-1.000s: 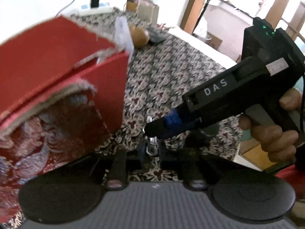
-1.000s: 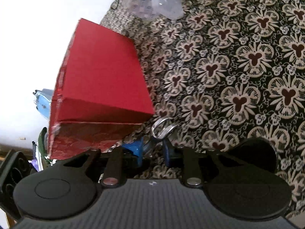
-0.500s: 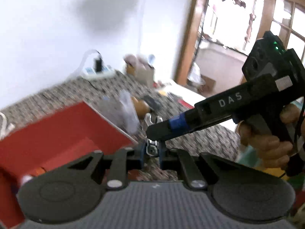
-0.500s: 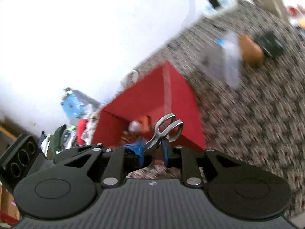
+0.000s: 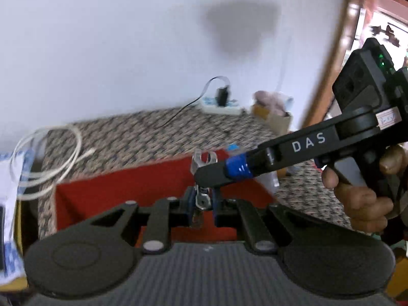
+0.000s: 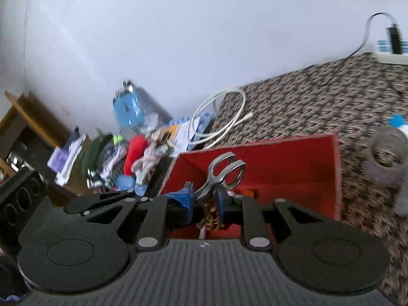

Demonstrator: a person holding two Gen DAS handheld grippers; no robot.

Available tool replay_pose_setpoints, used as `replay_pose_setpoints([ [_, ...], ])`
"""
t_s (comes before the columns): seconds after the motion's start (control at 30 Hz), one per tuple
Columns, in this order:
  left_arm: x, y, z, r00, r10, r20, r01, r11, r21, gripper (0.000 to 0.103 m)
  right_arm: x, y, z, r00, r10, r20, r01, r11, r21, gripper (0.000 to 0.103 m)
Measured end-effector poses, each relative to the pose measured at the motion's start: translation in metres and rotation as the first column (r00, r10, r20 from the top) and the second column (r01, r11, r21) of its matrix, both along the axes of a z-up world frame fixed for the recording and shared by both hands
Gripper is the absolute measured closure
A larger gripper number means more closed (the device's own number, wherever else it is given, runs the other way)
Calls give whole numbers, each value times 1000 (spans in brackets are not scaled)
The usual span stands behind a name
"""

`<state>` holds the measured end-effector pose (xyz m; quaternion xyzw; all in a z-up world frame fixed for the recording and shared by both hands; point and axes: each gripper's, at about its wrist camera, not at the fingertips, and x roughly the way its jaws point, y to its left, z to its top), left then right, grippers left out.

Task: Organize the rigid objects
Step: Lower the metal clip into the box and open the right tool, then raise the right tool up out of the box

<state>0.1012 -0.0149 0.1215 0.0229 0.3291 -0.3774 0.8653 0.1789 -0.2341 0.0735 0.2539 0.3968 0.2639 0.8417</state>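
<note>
Scissors (image 6: 224, 173): you're gripping polished, shiny metal.
Red box (image 6: 285, 168): you're looking at matt card.
Tablecloth (image 6: 318, 97): patterned woven cloth is showing.
Right gripper (image 5: 204, 176): matt black plastic, blue-taped, is facing you.

Pale wall (image 5: 127, 51) — wooden doorframe (image 5: 339, 58)

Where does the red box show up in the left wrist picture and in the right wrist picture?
Left wrist: the red box lies lower centre-left, open, behind the left tongs.
Right wrist: the red box sits centre-right, open, behind the right tongs.
Shared landmark: the coiled white cable at the edge of the patterned cloth, beyond the box.
</note>
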Motion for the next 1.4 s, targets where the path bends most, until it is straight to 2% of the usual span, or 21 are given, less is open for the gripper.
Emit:
replay_pose_setpoints([
  [0.2,12,12,-36,988,92,-121,-82,993,84,97,34,34,-34,984,103,-149,-109,993,-36,102],
  [0.43,18,9,-70,958,174,-226,-129,971,202,97,55,64,-71,931,200,-306,-229,972,-60,102],
  [0.57,21,9,-80,942,211,-262,-150,961,234,96,59,72,-83,904,233,-358,-271,961,-57,102],
  [0.77,25,15,-83,923,260,-284,-185,947,264,94,60,83,-92,889,254,-380,-305,949,-80,102],
  [0.87,28,17,-86,917,273,-291,-197,945,262,89,59,84,-99,879,257,-401,-314,946,-84,102],
  [1.03,28,17,-89,909,302,-286,-223,934,277,87,55,80,-94,899,254,-358,-303,949,-88,101],
  [1.27,29,13,-91,905,328,-269,-248,924,292,85,54,65,-93,943,137,-303,-170,982,-86,101],
  [1.33,29,10,-89,908,332,-256,-250,919,304,74,53,63,-92,950,110,-293,-140,987,-84,101],
  [1.4,27,8,-86,912,333,-239,-255,918,303,71,52,62,-92,955,92,-281,-121,989,-88,102],
])
